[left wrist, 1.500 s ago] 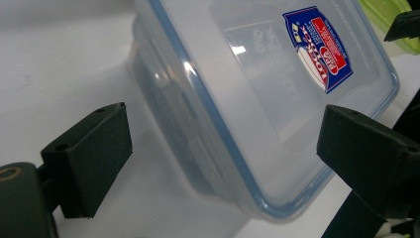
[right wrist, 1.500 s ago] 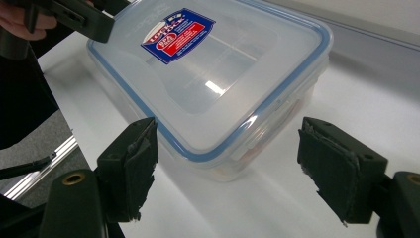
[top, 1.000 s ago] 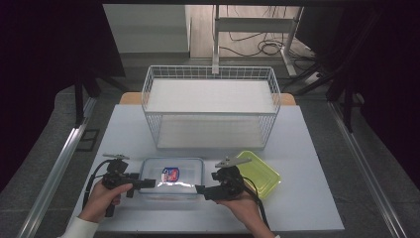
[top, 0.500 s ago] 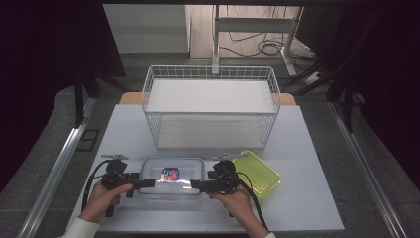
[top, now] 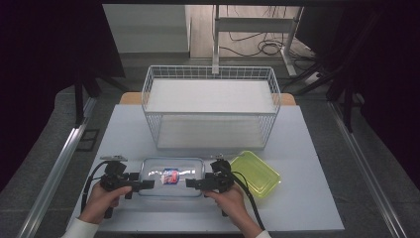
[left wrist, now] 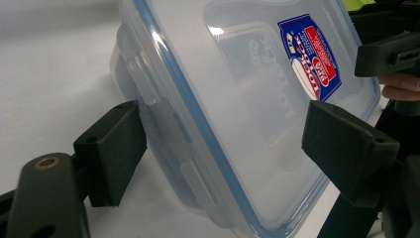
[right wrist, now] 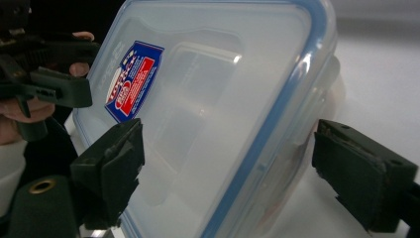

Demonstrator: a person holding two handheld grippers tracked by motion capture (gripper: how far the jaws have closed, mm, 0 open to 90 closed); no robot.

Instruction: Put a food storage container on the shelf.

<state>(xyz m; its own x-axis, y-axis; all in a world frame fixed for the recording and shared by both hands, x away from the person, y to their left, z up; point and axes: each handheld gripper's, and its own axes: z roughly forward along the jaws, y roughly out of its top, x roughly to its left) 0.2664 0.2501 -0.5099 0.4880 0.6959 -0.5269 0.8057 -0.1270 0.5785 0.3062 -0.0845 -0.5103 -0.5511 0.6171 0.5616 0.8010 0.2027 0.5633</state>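
Observation:
A clear plastic box with a blue-rimmed lid point(top: 158, 171) and a red and blue sticker point(top: 170, 176) lies flat near the table's front edge. My left gripper point(top: 148, 184) is at its left end and stands open. In the left gripper view point(left wrist: 228, 144) one jaw sits beside the side latch point(left wrist: 148, 94), the other over the lid point(left wrist: 237, 99), and they have been closing slightly. My right gripper point(top: 190, 182) is at the right end, also open. Its jaws point(right wrist: 233, 163) straddle the lid's edge point(right wrist: 277, 114) with a gap and have just been opening.
A yellow-green tray point(top: 255, 172) lies right of the box, close behind my right hand. A large white wire basket point(top: 211, 106) stands across the middle of the grey table point(top: 307, 198). Cables trail from both grippers toward the front edge.
My right hand has moved a little left and down, bringing its jaws around the box's right end. The left hand and the box have stayed put.

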